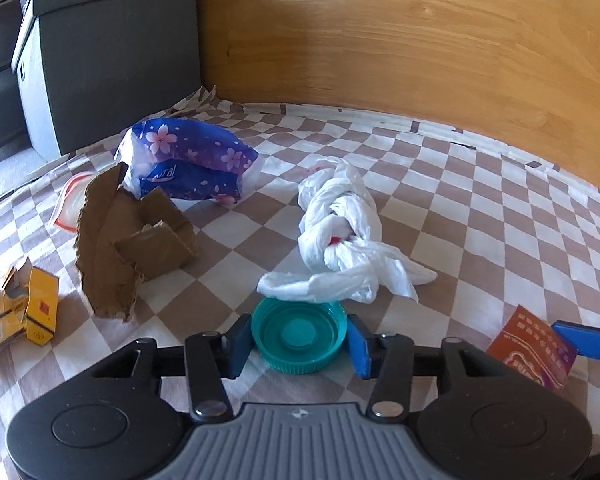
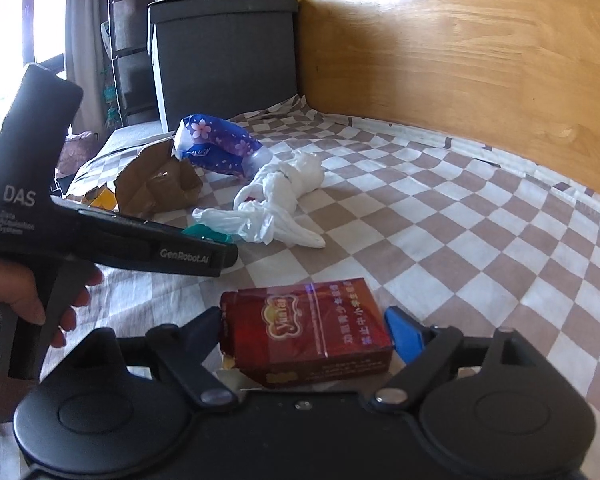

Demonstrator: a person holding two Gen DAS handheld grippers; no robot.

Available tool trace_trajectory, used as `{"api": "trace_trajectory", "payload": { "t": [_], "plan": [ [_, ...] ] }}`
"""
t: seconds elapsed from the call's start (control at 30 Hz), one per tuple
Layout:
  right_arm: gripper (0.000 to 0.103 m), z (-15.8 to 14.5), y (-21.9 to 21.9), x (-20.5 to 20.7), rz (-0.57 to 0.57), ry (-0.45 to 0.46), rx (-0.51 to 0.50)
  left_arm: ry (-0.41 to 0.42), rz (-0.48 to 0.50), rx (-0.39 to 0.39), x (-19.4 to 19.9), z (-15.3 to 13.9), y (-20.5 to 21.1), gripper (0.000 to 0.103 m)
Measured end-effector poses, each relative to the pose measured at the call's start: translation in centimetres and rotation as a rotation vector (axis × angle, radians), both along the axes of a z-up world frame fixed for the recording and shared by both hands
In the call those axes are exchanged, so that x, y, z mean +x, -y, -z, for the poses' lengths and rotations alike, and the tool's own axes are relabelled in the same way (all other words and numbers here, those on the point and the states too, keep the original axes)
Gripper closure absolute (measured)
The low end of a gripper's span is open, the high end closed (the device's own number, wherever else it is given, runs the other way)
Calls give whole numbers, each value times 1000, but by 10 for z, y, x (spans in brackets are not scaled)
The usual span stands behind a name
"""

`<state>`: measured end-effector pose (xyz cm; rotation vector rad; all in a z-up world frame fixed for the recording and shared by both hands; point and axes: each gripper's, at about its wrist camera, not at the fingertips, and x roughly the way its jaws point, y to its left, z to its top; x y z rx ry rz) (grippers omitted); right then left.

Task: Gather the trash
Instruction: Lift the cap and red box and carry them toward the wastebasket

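On the checkered bed sheet [image 1: 440, 184]: nothing visibly collected yet; left tool [image 1: 298, 346] clenched on teal lid [image 1: 299, 334], right tool [image 2: 302, 334] released around red cigarette pack [image 2: 306, 334]; bag, cardboard, wrappers remain toward eleven o'clock.

Teal bottle cap [image 2: 206, 233] in right wrist view mostly hidden behind the left gripper's black body, only a sliver shows. White plastic bag [image 1: 340, 236] overlaps the cap's far rim in left wrist view. Yellow carton [image 1: 18, 312] cut off at left edge; in the right view nearly all hidden behind torn cardboard [image 2: 156, 182]. Red cigarette pack [image 1: 534, 354] partly hidden by the gripper frame, print too blurred to read. Clear red-edged bag [image 1: 70, 204] mostly behind cardboard. Person's hand [image 2: 24, 300] cropped at left edge.
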<state>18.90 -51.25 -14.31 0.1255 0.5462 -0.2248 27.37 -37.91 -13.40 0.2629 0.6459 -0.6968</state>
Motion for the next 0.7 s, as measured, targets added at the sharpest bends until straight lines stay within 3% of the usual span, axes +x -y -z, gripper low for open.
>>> {"api": "trace_trajectory", "payload": {
  "t": [0.7],
  "plan": [
    [20, -4, -5, -21, 76, -31, -2, -39, 10, -32, -48, -7, -57, 53]
  ]
}}
